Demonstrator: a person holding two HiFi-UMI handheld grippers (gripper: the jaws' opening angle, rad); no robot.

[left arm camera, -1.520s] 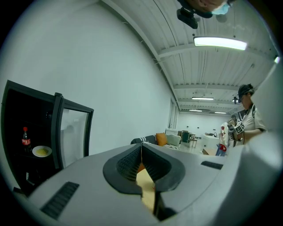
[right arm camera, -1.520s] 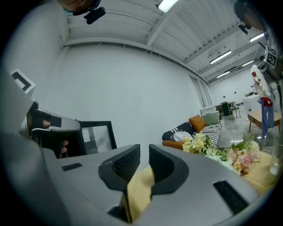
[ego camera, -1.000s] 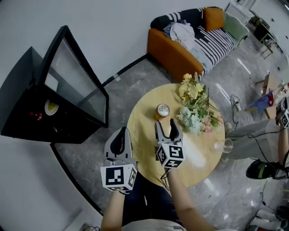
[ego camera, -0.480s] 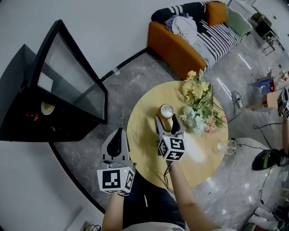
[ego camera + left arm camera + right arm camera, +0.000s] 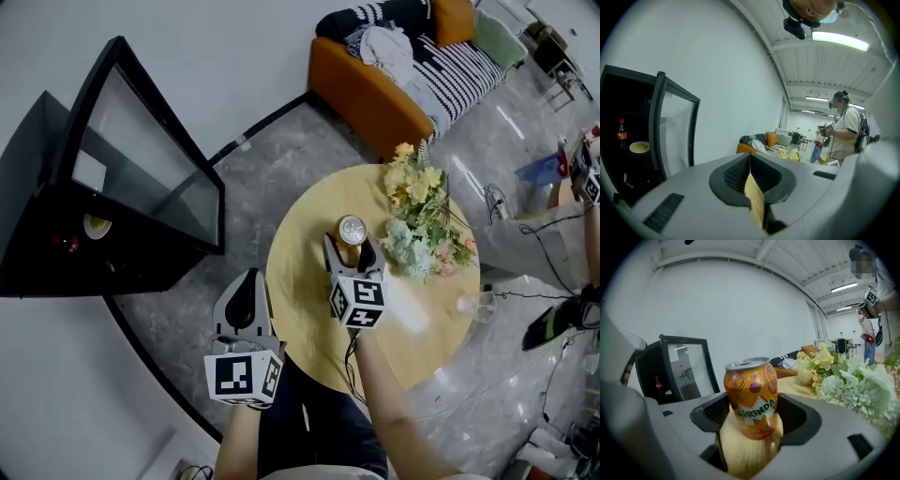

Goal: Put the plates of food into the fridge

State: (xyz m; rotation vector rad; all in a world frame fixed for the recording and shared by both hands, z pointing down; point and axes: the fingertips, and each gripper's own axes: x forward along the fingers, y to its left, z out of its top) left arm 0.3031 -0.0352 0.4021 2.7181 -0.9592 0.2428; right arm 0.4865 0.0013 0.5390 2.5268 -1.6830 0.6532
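the right gripper (image 5: pixel 349 251) stands with its jaws spread wide, having just been opening, and the mirinda can (image 5: pixel 751 394) stands upright on the round table (image 5: pixel 309 314) between them, neither pad touching it. the left gripper (image 5: pixel 247 281) is closed on nothing, off the table's edge. the only plate of food (image 5: pixel 639 147) in view sits on a shelf in the fridge (image 5: pixel 56 253), ahead and left of the left gripper, beside a cola bottle (image 5: pixel 621 131). the likely slip: one pad meets the can first and tips it towards the flowers (image 5: pixel 853 385) just right of it (a thin can also dents under a hard squeeze). carried over, it could clip the glass door (image 5: pixel 675 126) or nudge that plate.
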